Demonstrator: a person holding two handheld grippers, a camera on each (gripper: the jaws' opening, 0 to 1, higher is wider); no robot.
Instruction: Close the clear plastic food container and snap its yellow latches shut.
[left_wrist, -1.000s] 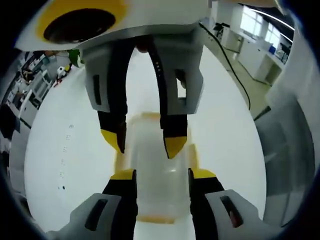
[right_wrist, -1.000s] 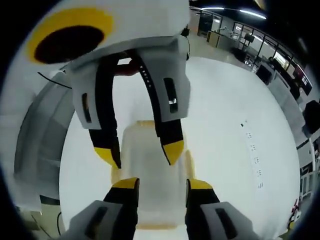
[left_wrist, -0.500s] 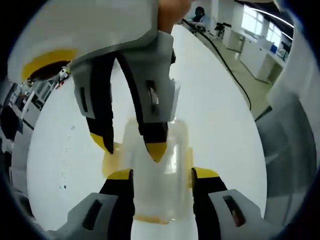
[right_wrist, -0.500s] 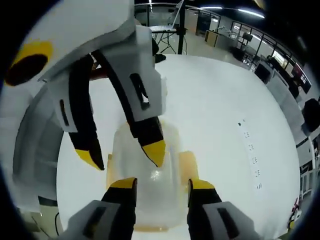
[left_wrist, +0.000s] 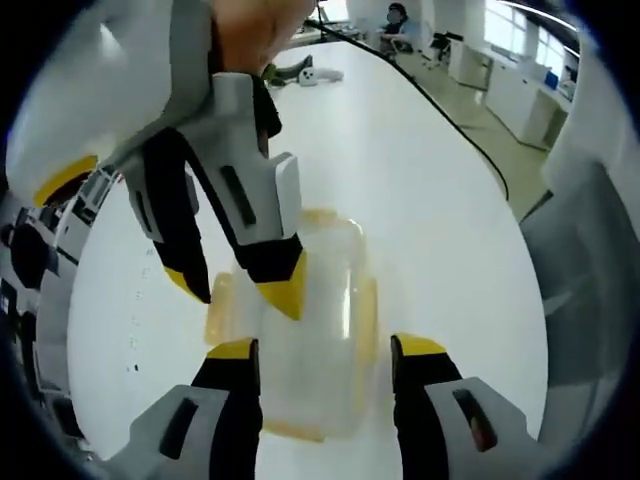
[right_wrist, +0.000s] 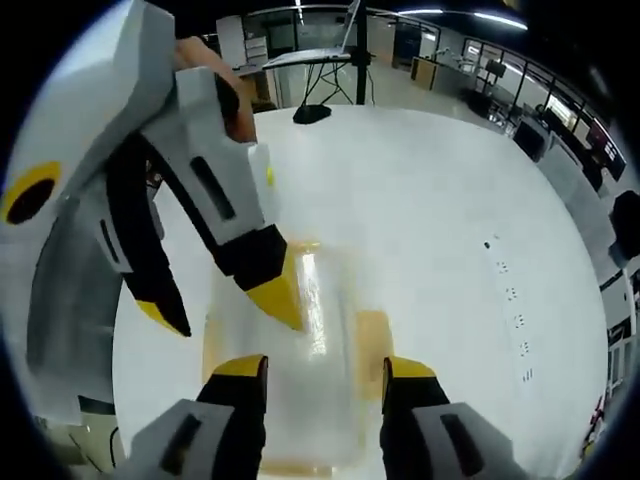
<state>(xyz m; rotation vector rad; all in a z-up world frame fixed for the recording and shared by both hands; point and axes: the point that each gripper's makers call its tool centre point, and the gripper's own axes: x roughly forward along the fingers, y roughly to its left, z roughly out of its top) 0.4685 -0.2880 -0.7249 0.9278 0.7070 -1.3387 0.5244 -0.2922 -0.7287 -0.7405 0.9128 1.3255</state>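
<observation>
White table (left_wrist: 430, 200); container (left_wrist: 310, 340) central, margins wide.

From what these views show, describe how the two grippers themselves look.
Both match: each gripper has pale grey bodies, black jaws with yellow tips and dark slots in the grey shells. The left gripper and right gripper rise from their own views' bottoms. Each one's housing carries a yellow-ringed black disc.

No readable text, labels or numbers — none on anything
</observation>
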